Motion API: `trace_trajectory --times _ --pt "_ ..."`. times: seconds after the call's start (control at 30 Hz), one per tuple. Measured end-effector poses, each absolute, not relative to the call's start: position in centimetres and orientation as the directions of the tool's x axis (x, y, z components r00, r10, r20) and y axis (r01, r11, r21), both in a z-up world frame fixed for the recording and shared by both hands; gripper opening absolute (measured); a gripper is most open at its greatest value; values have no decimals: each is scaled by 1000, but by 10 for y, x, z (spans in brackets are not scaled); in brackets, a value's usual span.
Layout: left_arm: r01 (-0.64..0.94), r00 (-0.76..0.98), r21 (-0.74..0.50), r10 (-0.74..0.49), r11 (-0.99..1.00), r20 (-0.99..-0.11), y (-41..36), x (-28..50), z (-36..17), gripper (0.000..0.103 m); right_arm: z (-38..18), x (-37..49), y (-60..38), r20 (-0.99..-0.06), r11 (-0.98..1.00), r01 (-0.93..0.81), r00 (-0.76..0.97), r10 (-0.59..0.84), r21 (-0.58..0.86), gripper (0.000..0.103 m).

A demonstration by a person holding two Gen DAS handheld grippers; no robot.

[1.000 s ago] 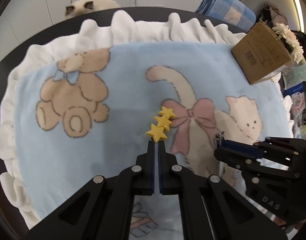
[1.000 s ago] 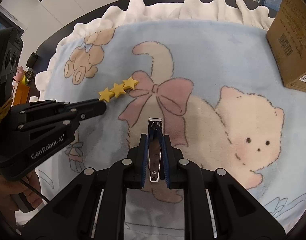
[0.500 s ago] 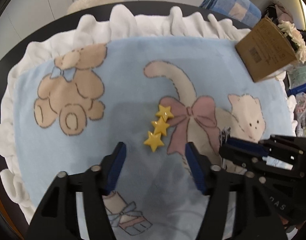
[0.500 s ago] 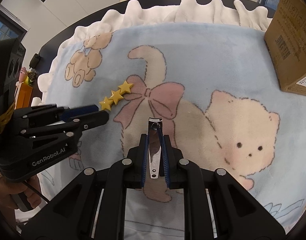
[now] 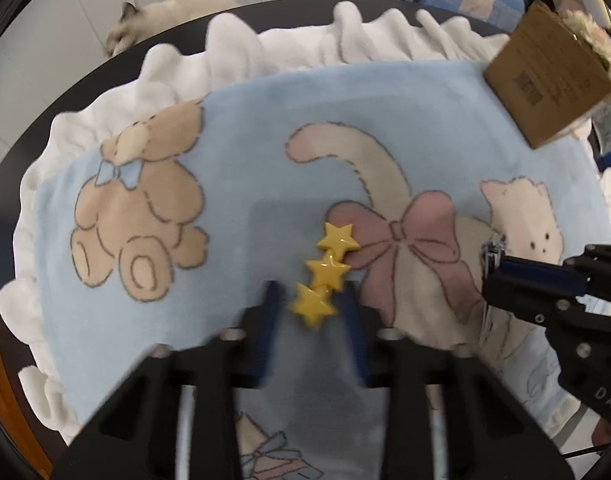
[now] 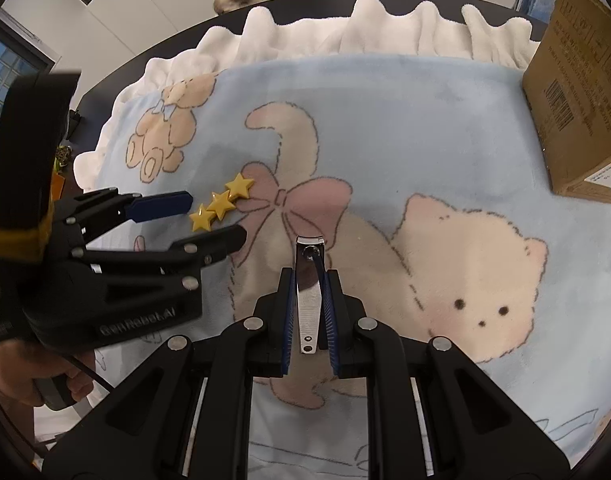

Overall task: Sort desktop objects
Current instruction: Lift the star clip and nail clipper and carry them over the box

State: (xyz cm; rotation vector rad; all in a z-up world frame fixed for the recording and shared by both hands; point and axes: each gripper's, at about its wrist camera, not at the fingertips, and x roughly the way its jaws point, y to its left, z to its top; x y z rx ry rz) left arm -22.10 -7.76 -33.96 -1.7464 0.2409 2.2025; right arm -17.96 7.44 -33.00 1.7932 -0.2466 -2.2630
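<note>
My left gripper (image 5: 311, 306) is closing, its jaws either side of the star clip's (image 5: 323, 274) lowest star at frame centre, not yet pressing. My right gripper's (image 6: 309, 280) jaws are clamped on the nail clipper (image 6: 309, 292).

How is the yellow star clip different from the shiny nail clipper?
The star clip is yellow, a row of three stars; the nail clipper is plain silver metal. The star clip lies on the blanket between the closing left claw, not yet pinched; the nail clipper is squeezed in the right claw. Both are small.
</note>
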Motion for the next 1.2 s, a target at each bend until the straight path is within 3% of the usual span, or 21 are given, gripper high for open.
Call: trace_trajectory --times 0.2,1.2 --pt "-314 -196 -118 186 -942 -963 -87 -223 -334 22 -329 -181 77 -931 -955 84 -217 -295 283 14" --pt "-238 -236 -168 225 -957 -945 -74 -196 -294 22 -302 -184 78 -916 -943 160 -237 -324 292 14"
